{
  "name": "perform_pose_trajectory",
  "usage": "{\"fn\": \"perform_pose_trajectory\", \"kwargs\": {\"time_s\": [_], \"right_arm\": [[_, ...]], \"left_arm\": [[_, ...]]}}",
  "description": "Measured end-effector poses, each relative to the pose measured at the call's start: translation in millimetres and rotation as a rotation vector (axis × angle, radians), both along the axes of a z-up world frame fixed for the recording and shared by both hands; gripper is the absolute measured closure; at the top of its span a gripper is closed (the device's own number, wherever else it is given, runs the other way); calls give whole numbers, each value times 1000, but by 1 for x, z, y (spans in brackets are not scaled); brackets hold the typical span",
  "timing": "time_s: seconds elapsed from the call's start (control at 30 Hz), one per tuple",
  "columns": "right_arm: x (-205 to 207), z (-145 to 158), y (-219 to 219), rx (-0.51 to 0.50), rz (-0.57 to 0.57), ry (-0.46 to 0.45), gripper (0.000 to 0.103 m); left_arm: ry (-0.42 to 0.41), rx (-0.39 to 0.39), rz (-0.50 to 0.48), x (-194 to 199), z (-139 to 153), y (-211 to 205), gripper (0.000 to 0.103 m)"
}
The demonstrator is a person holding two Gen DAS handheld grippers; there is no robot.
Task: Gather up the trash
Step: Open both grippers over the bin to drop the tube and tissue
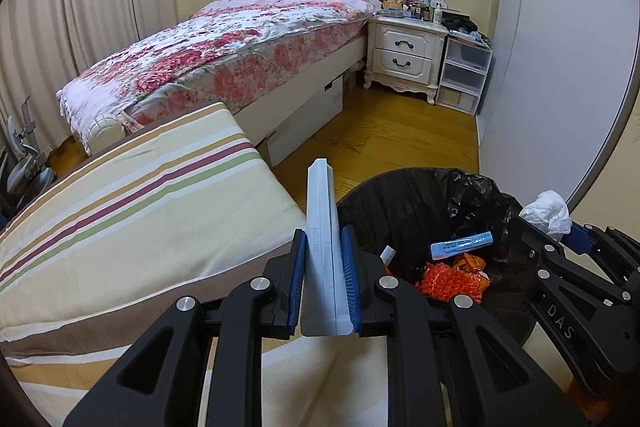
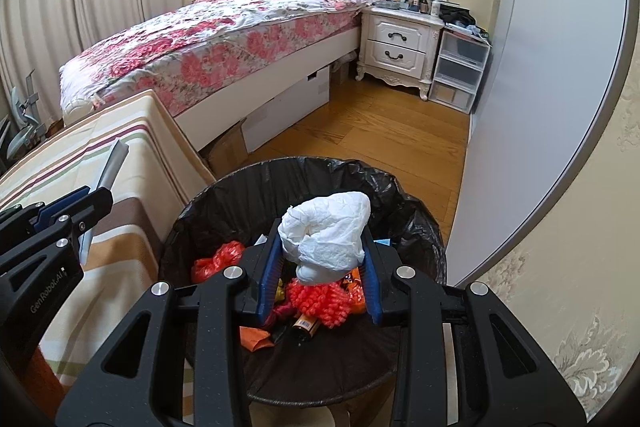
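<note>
The left gripper [image 1: 322, 279] is clamped tight on a long grey-white strip [image 1: 320, 227], held beside the rim of the black-lined trash bin [image 2: 416, 195], over the striped cushion [image 1: 132, 203]. A crumpled white tissue [image 2: 328, 235] is pinched between the narrowly parted jaws of the right gripper [image 2: 320, 267], right above the bin. Orange netting [image 2: 320, 303] and wrappers are seen inside.
</note>
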State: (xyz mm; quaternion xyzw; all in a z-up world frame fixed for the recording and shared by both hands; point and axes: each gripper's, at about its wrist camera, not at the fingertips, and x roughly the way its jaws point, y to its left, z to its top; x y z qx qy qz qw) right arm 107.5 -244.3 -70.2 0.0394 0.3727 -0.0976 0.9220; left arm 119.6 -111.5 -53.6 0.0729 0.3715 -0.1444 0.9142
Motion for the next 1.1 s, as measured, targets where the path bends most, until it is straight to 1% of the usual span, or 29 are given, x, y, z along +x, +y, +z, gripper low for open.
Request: {"fn": "perform_pose_trajectory", "kwargs": {"time_s": [0.33,0.73,0.8,0.87,0.93,0.97,1.0,1.07,1.1], "right_arm": [[10,-9,-14,12,-29,18,69],[14,-16,-22,23,-43,28,68],[14,-17,-22,24,-45,28,68],[14,-17,-23,23,-46,29,67],[14,-17,-24,23,-49,29,66],[14,-17,-24,23,-51,28,62],[14,-18,-24,23,-53,26,61],[14,-18,-25,22,-57,27,60],[13,-18,-26,21,-60,27,59]], "left_arm": [[4,31,-25,13,-8,-20,83],[24,34,-38,21,-11,-30,82],[29,34,-37,21,-12,-30,77],[29,31,-36,22,-12,-30,68],[27,30,-36,22,-12,-30,65],[26,31,-36,22,-11,-30,63],[25,31,-36,22,-11,-30,61],[21,32,-36,21,-11,-30,54],[17,31,-35,20,-11,-30,52]]}}
